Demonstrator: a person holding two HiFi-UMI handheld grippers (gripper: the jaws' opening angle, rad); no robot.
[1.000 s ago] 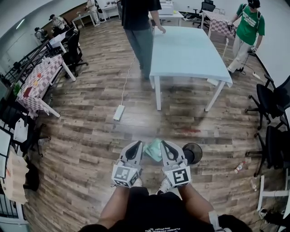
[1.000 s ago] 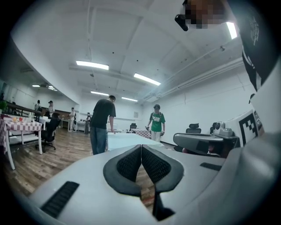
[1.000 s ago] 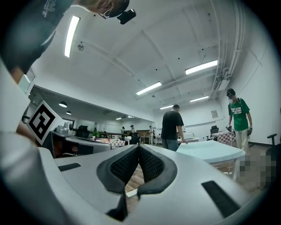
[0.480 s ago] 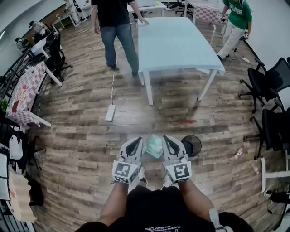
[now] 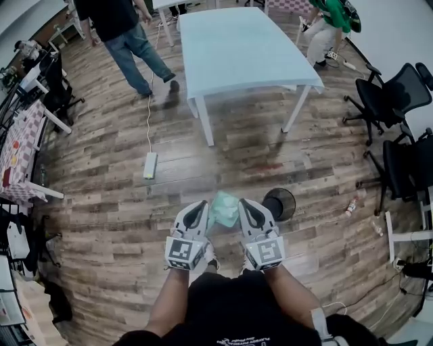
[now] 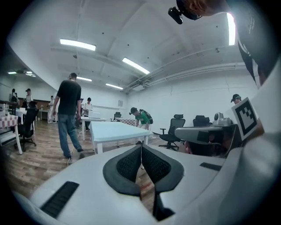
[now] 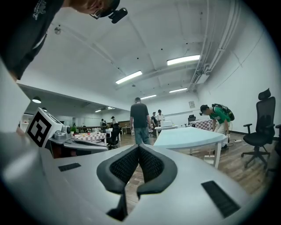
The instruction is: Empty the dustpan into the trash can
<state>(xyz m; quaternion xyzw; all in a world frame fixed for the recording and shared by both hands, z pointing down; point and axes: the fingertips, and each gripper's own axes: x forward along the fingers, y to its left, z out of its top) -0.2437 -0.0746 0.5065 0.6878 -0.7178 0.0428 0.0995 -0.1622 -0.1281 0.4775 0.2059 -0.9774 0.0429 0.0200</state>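
A pale green dustpan [image 5: 224,209] lies on the wooden floor just ahead of me, seen between my two grippers in the head view. To its right stands a round black trash can [image 5: 280,204]. My left gripper [image 5: 198,205] is held left of the dustpan and my right gripper [image 5: 242,203] right of it, both above the floor and apart from it. In the left gripper view the left gripper [image 6: 141,147] has its pads together with nothing between them. The right gripper [image 7: 138,147] looks the same in its own view. Neither gripper view shows the dustpan or the can.
A light blue table [image 5: 237,40] stands ahead. A white power strip [image 5: 150,164] with its cable lies on the floor to the left. Black office chairs [image 5: 399,91] line the right side. A person in a dark shirt [image 5: 122,34] walks at the far left, and another in green [image 5: 330,17] is beyond the table.
Both grippers have sunk lower and come forward beside the dustpan. The head view has tipped further down. The person in the dark shirt has walked left, away from the table.
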